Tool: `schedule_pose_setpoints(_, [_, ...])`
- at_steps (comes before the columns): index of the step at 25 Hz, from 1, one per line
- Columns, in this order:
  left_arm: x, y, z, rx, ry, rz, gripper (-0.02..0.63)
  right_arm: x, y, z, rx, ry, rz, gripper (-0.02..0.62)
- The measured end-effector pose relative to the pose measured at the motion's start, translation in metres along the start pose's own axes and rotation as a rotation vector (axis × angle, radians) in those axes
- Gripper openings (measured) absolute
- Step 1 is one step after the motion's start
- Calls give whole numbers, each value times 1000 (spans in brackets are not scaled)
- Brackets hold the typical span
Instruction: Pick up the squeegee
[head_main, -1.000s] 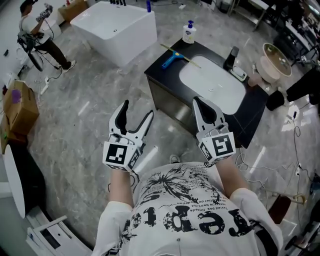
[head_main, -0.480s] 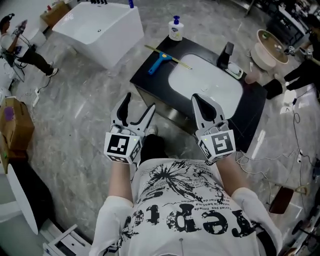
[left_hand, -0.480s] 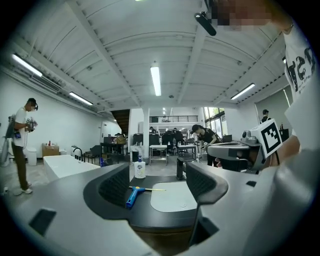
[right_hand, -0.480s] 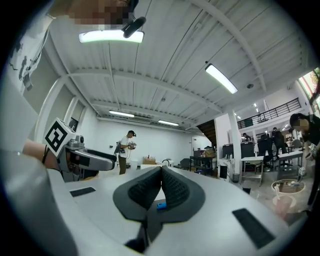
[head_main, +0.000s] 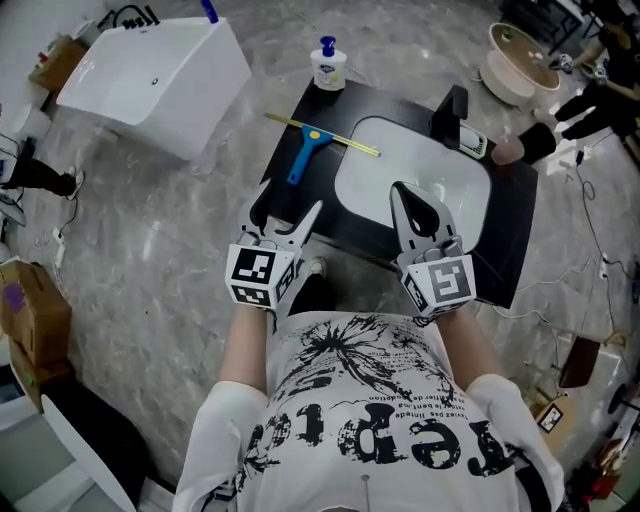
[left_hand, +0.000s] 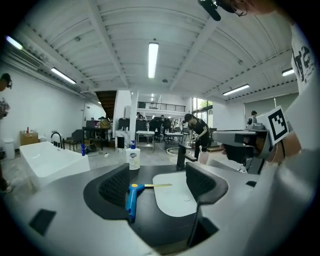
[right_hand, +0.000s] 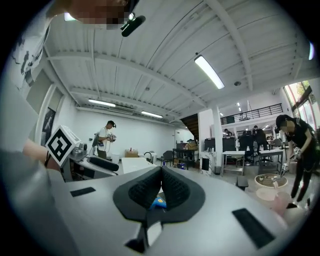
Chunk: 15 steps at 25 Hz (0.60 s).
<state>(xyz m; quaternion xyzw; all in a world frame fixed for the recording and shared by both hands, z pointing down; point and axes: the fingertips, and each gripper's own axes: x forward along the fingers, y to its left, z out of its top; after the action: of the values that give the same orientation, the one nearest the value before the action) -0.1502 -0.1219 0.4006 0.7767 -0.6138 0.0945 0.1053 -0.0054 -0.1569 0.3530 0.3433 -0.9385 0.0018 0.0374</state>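
Observation:
The squeegee (head_main: 301, 156) has a blue handle and a thin yellow blade. It lies flat at the back left of a black counter (head_main: 503, 232), left of the white sink basin (head_main: 412, 176). My left gripper (head_main: 287, 206) is open over the counter's front left edge, short of the handle's near end. In the left gripper view the squeegee (left_hand: 131, 198) lies ahead between the open jaws of the left gripper (left_hand: 157, 176). My right gripper (head_main: 399, 191) is shut and empty over the basin's front rim. In the right gripper view the right gripper (right_hand: 161, 172) has its jaws pressed together.
A soap pump bottle (head_main: 327, 65) stands at the counter's back edge and a black faucet (head_main: 452, 106) behind the basin. A white bathtub (head_main: 150, 70) sits on the floor to the left. A round basin (head_main: 515, 50) and another person's arm (head_main: 560, 135) are at the right.
I have stepped closer, so the counter has come nearer in the head view. Both grippers now reach over its front edge. The left stays open and the right stays shut.

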Motion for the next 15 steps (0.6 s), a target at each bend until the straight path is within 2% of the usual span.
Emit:
schedule_pose_setpoints(5, [72,53,-29,-3,103,-74,341,67,-17,-23,-5,27,-76,15])
schedule_pose_setpoints(9, [125,83,-70,-3,236,-137,341,103,-27,-51,-19,83,-151,15])
schedule_pose_setpoints(15, [190,109,-135,-25,439,-193,341,142,-54,-90,36,152,-262,15])
